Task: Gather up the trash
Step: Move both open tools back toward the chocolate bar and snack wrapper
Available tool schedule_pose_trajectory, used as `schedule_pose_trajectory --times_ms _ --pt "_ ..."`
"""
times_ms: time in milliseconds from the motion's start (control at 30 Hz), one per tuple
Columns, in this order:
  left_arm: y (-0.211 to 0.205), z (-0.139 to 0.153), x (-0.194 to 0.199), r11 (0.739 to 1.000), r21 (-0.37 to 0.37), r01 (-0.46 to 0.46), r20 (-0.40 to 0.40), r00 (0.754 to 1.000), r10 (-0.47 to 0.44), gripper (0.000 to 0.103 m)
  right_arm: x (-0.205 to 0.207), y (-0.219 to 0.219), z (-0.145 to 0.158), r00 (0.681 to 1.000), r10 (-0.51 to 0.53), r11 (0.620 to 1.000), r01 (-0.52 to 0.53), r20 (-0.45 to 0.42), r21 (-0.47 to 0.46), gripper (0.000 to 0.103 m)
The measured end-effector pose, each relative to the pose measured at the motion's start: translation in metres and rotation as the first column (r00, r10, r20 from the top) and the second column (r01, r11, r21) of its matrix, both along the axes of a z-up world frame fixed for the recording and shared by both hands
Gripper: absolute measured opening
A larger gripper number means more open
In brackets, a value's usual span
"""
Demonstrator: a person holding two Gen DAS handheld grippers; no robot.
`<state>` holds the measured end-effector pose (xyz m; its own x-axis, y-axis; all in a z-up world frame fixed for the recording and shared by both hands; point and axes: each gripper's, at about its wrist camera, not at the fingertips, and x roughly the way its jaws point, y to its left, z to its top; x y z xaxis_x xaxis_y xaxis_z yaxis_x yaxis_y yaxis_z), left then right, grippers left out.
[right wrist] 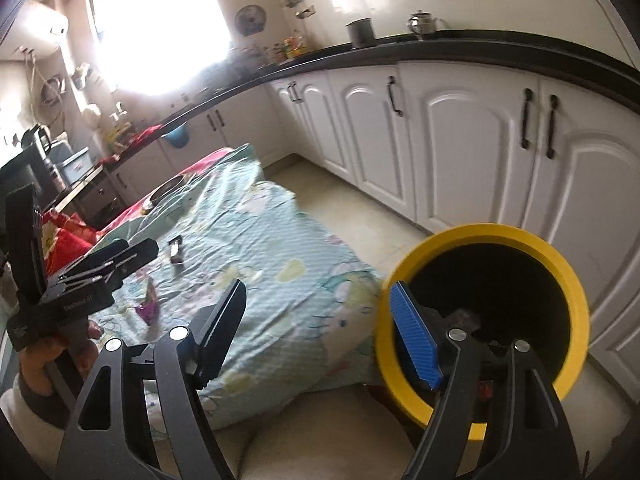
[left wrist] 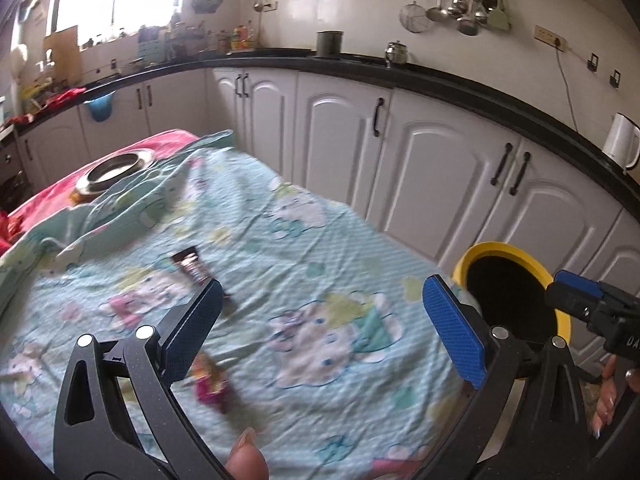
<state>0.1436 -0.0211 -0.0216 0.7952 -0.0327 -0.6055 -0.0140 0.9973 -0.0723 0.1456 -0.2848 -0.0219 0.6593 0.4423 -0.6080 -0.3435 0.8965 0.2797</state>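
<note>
With both the left gripper (left wrist: 322,320) and right gripper (right wrist: 320,320) held agape and empty, the light, crinkly pink wrapper (left wrist: 210,382) on the bedsheet (left wrist: 320,240) is judged best pinched across its raised fold.

A soft blue-green blanket (left wrist: 304,240) with cartoon cats covers the table, with a red cloth (left wrist: 120,152) under its far end. A shiny metal bowl (left wrist: 116,170) sits there. White cupboards (left wrist: 440,168) with black handles run along the wall. Ladles and a strainer (left wrist: 460,8) hang high up. A white kettle (left wrist: 622,140) stands on the black counter (left wrist: 360,62).
</note>
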Motion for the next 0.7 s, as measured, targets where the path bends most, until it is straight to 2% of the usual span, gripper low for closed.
schedule_pose_trajectory --times_ms 233,400,467,567,700 --pt "0.036 -0.015 -0.009 0.998 0.0 -0.055 -0.046 0.997 0.055 0.092 0.012 0.038 -0.001 0.997 0.078 0.997 -0.078 -0.028 -0.001 0.073" --pt "0.059 -0.025 -0.016 0.997 -0.038 -0.073 -0.087 0.994 0.069 0.091 0.027 0.064 -0.005 0.991 0.122 0.992 -0.122 -0.049 -0.008 0.073" --pt "0.067 -0.031 -0.017 0.995 -0.062 -0.081 -0.11 0.991 0.073 0.082 0.031 0.074 -0.005 0.989 0.137 0.991 -0.137 -0.055 -0.007 0.073" --pt "0.075 -0.039 -0.02 0.993 -0.084 -0.087 -0.139 0.987 0.075 0.075 0.039 0.09 -0.005 0.983 0.172 0.985 -0.173 -0.06 -0.006 0.073" --pt "0.082 -0.047 -0.021 0.988 -0.132 -0.084 -0.167 0.984 0.061 0.07 0.054 0.115 -0.007 0.974 0.216 0.976 -0.218 -0.071 -0.012 0.073"
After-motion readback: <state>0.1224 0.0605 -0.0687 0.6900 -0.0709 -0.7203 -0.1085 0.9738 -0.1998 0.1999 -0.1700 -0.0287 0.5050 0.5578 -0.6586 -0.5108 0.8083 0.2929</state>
